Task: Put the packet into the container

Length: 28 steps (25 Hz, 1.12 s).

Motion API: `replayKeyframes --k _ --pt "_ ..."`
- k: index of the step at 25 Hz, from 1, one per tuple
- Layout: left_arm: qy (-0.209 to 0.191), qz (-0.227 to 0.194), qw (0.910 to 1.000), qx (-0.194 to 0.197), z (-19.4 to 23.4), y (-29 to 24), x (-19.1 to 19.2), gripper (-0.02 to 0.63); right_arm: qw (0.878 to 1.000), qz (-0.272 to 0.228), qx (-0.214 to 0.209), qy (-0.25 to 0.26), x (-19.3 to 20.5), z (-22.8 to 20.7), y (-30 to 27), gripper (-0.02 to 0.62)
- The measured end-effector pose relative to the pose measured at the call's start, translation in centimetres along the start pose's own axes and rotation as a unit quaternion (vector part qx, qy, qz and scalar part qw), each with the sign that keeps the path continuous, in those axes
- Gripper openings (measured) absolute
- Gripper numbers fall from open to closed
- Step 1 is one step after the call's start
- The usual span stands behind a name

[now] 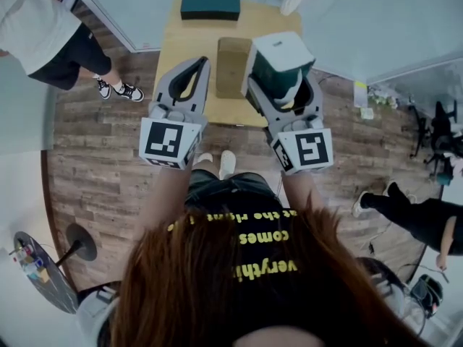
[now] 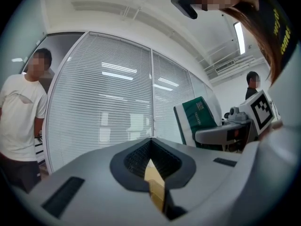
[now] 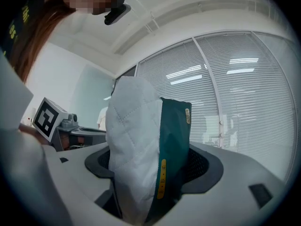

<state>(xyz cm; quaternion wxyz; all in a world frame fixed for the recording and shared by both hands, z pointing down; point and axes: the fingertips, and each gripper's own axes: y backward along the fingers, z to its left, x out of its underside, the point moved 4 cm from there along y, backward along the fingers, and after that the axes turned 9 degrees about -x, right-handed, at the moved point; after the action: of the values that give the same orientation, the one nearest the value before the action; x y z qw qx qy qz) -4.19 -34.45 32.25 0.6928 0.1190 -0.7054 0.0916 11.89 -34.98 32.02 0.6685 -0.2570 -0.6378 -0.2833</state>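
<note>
Right gripper (image 1: 283, 85) is pinching the white-and-green packet (image 1: 278, 55), holding it upright in the air over the near right part of the wooden table (image 1: 172, 53). In my right gripper view the pads clamp the packet's lower part, with the quilted white face left and the green face right. Left gripper (image 1: 202, 61) has its jaws pressed together, tips meeting with nothing between them. It's raised just left of the packet. The dark teal container (image 1: 210, 3) sits at the table's far edge, well apart from the packet. I can't tell if its top is open. A brown box (image 1: 233, 65) stands mid-table, showing between the 2 grippers.
</note>
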Motion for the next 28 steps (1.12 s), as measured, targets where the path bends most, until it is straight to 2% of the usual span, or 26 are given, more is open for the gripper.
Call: replayKeyframes --k 7,19,28 --pt "0.005 0.013 0.9996 0.024 2.3 -2.6 0.7 0.000 0.999 0.019 0.024 -0.017 1.3 -0.2 -2.8 0.383" --pt "0.011 0.015 0.9982 0.057 3.3 -4.1 1.3 0.000 0.996 0.047 0.072 -0.028 3.1 -1.0 -5.4 0.383" --pt "0.010 0.011 0.9981 0.060 3.3 -4.0 1.3 0.000 0.990 0.110 0.078 -0.050 6.9 -2.1 -6.5 0.382"
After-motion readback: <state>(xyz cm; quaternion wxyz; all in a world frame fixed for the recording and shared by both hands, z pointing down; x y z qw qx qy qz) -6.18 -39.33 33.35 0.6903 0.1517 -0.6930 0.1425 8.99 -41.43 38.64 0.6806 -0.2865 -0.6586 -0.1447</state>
